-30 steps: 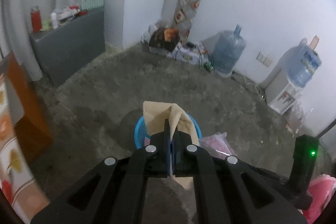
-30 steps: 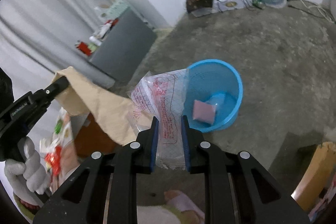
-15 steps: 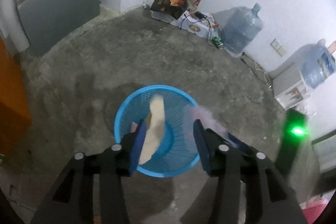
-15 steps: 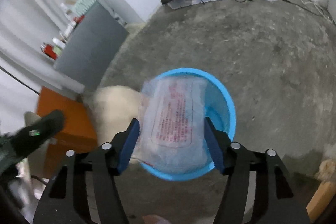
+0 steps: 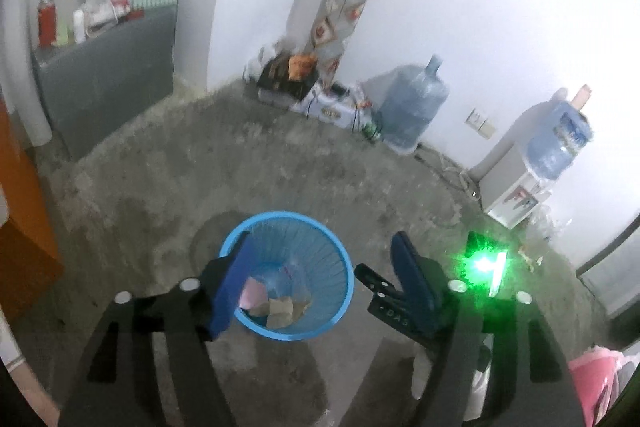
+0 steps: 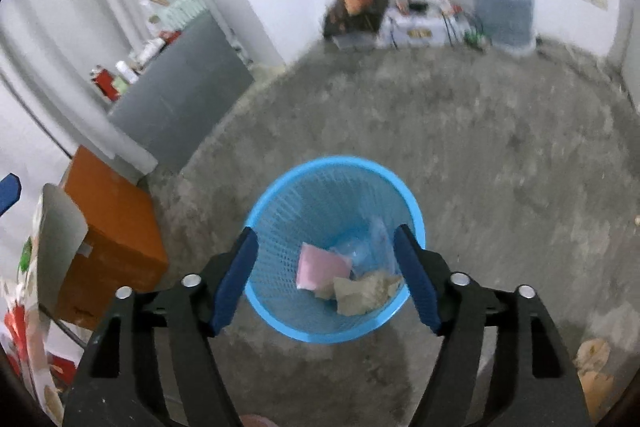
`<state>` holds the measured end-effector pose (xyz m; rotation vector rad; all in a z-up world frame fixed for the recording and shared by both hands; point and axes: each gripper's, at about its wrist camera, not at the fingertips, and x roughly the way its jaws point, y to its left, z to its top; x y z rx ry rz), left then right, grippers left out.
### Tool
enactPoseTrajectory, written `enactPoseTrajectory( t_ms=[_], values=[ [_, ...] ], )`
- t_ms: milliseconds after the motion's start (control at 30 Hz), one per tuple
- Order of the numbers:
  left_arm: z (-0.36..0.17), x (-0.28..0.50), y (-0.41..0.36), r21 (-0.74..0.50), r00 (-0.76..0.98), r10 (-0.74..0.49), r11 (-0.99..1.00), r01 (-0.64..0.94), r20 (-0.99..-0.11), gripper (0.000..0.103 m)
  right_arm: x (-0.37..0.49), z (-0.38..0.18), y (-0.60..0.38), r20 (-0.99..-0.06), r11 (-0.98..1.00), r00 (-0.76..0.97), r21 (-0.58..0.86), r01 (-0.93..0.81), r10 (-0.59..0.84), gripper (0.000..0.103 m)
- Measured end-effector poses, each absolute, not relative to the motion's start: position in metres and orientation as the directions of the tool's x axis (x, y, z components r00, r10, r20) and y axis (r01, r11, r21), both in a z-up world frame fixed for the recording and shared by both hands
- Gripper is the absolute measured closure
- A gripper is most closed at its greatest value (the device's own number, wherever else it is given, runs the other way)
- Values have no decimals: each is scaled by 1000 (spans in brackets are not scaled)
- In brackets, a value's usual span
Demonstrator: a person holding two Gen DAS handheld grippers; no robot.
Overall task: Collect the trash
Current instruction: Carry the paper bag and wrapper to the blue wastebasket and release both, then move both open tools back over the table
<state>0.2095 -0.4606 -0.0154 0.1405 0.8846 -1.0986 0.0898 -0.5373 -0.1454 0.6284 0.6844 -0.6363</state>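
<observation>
Concrete floor [image 6: 480,155], bare grey. Blue mesh wastebasket [image 6: 280,211] upright on it, below both grippers. Inside basket: crumpled brown paper [image 6: 364,291], pink packet [image 6: 320,267], clear plastic bag [image 6: 372,247], lying together at bottom. Left gripper [image 5: 320,287] jaws just opened, wide, nothing between. Right gripper [image 6: 326,279] jaws just opened, wide, nothing between.

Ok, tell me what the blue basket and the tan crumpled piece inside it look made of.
Round blue mesh basket: apparently moulded plastic, smooth with a slight sheen, judging by its fine see-through lattice walls and solid rim. Tan crumpled piece: likely matte paper, holding sharp creases.
</observation>
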Motion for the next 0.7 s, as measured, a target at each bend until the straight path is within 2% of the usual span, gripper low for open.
enactPoseTrajectory(
  t_ms=[167, 300, 400, 533, 700],
  values=[
    [18, 195, -392, -317, 223, -747, 505, 803, -626, 28, 75, -101, -504, -664, 726, 684, 306, 616, -300, 26],
    [45, 179, -327, -262, 351, -746, 567, 781, -566, 20, 74, -74, -481, -653, 777, 720, 318, 543, -236, 25],
    [57, 168, -273, -237, 458, -716, 641, 730, -526, 17, 76, -58, -465, -644, 796, 744, 350, 495, -180, 25],
    [61, 158, -215, -223, 534, -668, 708, 670, -519, 16, 87, -41, -438, -629, 813, 773, 407, 417, -82, 25],
    [63, 139, -145, -196, 631, -593, 787, 585, -500, 16, 110, -24, -394, -633, 856, 774, 412, 313, 22, 25]
  ],
)
